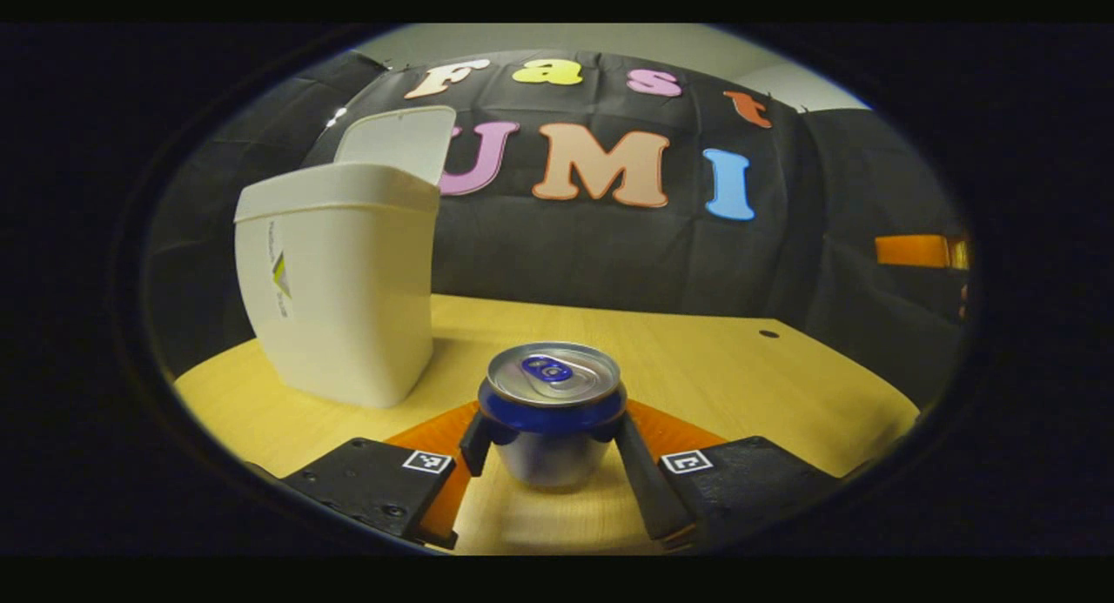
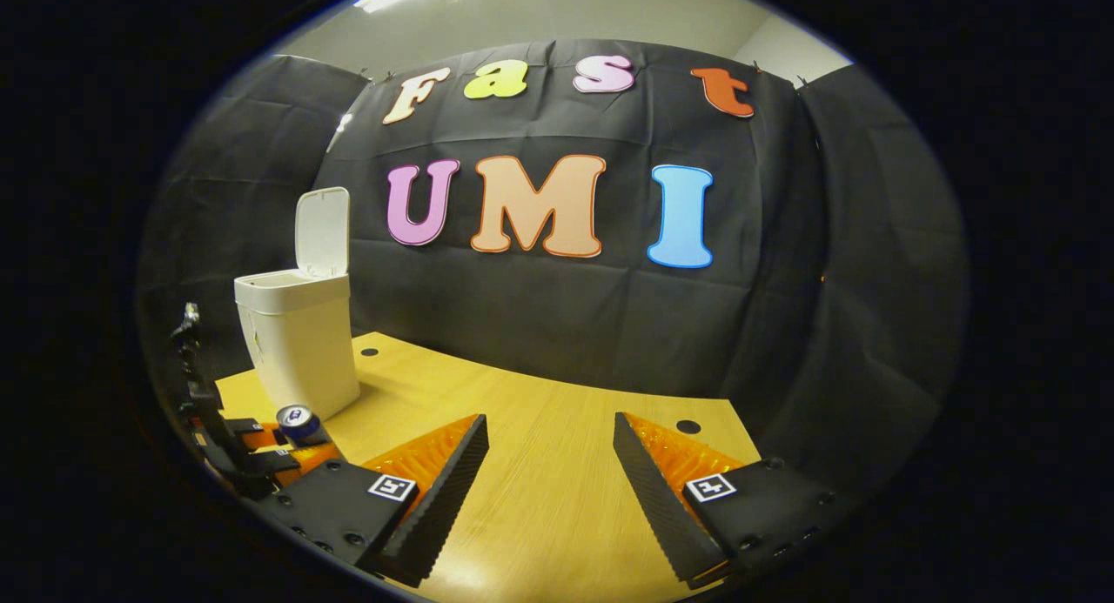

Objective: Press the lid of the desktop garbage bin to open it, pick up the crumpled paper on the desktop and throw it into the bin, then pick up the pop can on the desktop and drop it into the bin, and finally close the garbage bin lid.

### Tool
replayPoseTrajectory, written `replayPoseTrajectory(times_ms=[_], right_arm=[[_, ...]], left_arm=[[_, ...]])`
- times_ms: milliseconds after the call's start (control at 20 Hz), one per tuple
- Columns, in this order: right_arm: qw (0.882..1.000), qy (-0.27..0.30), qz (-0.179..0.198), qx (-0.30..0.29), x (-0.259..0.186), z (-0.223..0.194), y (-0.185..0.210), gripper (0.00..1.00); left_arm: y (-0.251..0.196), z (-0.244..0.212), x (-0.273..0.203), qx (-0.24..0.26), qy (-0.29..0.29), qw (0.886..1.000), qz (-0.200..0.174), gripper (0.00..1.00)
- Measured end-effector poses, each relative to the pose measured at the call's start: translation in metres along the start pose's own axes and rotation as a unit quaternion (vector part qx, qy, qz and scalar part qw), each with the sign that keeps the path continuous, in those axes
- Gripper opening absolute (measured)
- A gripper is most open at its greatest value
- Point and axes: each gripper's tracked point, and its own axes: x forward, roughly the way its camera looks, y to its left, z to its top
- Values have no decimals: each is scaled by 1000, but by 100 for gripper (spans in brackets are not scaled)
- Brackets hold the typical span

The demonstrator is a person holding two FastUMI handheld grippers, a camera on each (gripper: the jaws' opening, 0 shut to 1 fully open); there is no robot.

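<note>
L tool (image 1: 552, 436) clamped on pop can (image 1: 552, 403)

A wooden table (image 2: 557, 499) with small dark holes (image 2: 687, 426) stands before a black cloth wall (image 2: 783, 324)

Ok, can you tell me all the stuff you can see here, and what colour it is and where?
garbage bin: one, white, on the table's left side, behind the can
lid: one, white, standing open above the bin
pop can: one, blue and silver, upright on the table between the left gripper's fingers
table: one, light wood, under everything
left gripper: one, fingers pressing both sides of the can
right gripper: one, open, holding nothing, above bare table
</note>
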Motion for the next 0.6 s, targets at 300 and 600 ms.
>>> replayPoseTrajectory(times_ms=[300, 600], right_arm=[[999, -12, 17, 37, -13, 15, 17, 96], [997, -19, -1, 73, -25, 29, 19, 96]], left_arm=[[27, 119, -11, 8, -59, 998, 14, 72], [94, 211, -8, 39, -104, 992, 60, 71]])
